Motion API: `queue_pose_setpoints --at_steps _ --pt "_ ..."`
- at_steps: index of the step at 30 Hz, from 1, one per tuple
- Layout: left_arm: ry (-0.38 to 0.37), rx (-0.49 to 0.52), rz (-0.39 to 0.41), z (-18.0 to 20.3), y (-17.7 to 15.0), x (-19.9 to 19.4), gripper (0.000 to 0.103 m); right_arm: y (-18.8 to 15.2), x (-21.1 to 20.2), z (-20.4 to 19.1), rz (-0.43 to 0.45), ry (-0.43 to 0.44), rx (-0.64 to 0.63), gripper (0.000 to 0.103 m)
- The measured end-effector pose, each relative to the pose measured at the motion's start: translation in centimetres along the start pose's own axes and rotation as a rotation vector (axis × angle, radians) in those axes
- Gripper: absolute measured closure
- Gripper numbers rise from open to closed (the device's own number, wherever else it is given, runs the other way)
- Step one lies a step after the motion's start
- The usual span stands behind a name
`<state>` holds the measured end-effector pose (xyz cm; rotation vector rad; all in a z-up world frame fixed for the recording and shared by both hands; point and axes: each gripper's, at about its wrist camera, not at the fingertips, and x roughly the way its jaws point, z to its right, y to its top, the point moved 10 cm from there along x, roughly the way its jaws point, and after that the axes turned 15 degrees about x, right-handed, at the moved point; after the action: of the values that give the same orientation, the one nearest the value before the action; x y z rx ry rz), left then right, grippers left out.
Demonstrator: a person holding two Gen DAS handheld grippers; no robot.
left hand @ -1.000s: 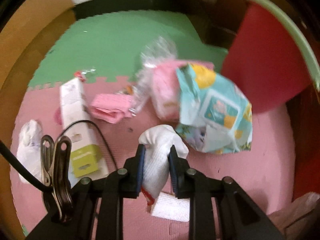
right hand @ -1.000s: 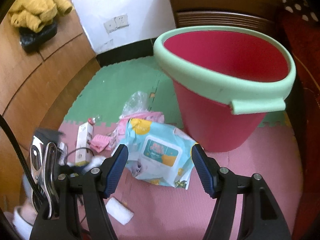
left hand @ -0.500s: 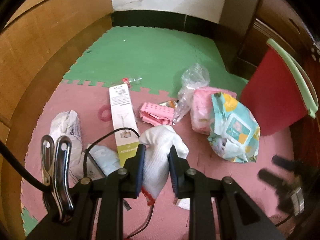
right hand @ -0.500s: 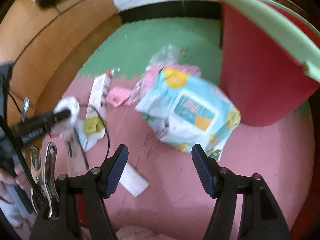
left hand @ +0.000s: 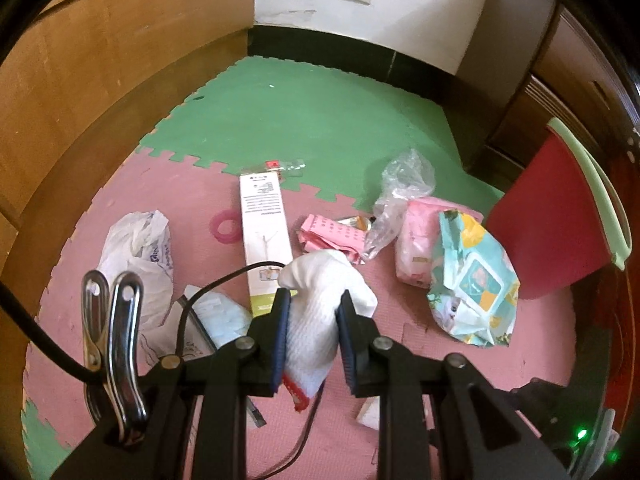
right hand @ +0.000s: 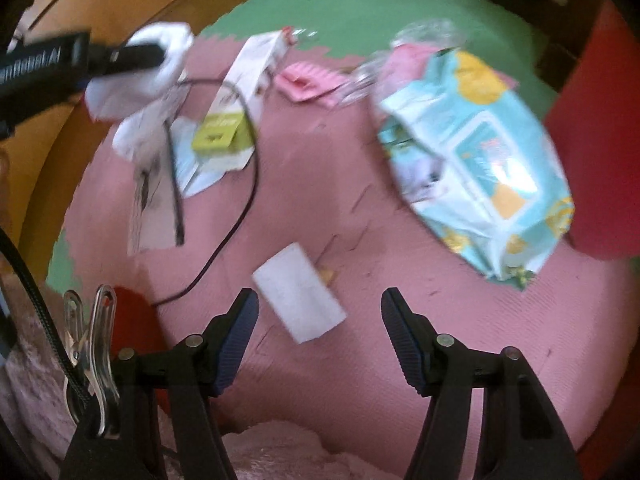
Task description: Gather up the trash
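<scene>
My left gripper (left hand: 313, 316) is shut on a crumpled white cloth with a red edge (left hand: 320, 320), lifted above the pink mat; the same cloth (right hand: 160, 60) shows in the right wrist view at upper left, clamped in the left gripper (right hand: 158, 56). My right gripper (right hand: 318, 308) stands open, pointing down over a flat white paper piece (right hand: 300, 298) on the mat, which lies between and just beyond its fingers. A blue-and-yellow wipes pack (left hand: 474, 284) (right hand: 476, 160) lies beside the red bucket with a green rim (left hand: 560, 216) (right hand: 600, 152).
On the mat lie a long white box with a green end (left hand: 264, 236) (right hand: 236, 100), a pink packet (left hand: 332, 236), a clear plastic bag (left hand: 400, 196), a pink pack (left hand: 420, 248), a white plastic bag (left hand: 136, 256), a black cable (right hand: 240, 208). Wooden panels (left hand: 100, 80) bound the left.
The left gripper rose and pulled back with the cloth, showing more floor. The right gripper swung down from facing the bucket to hover over the white paper piece.
</scene>
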<state>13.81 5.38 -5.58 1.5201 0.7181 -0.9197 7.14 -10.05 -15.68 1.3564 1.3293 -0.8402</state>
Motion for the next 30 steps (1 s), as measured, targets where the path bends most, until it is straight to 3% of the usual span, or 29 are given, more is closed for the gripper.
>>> queue_pose_setpoints --at_steps 4,16,30 --pt "-0.004 -0.022 0.0 -0.6 -0.2 0.0 0.08 -0.5 2.0 -0.5 -0.038 -0.084 -0.086 0.037" --pt "-0.01 -0.031 -0.004 -0.9 -0.3 0.2 0.08 -3.1 6.8 -2.4 -0.172 -0.135 -0.256 0.038" --pt "-0.038 -0.047 -0.003 -0.7 -0.2 0.1 0.08 -3.3 10.0 -3.3 -0.183 -0.133 -0.25 0.038"
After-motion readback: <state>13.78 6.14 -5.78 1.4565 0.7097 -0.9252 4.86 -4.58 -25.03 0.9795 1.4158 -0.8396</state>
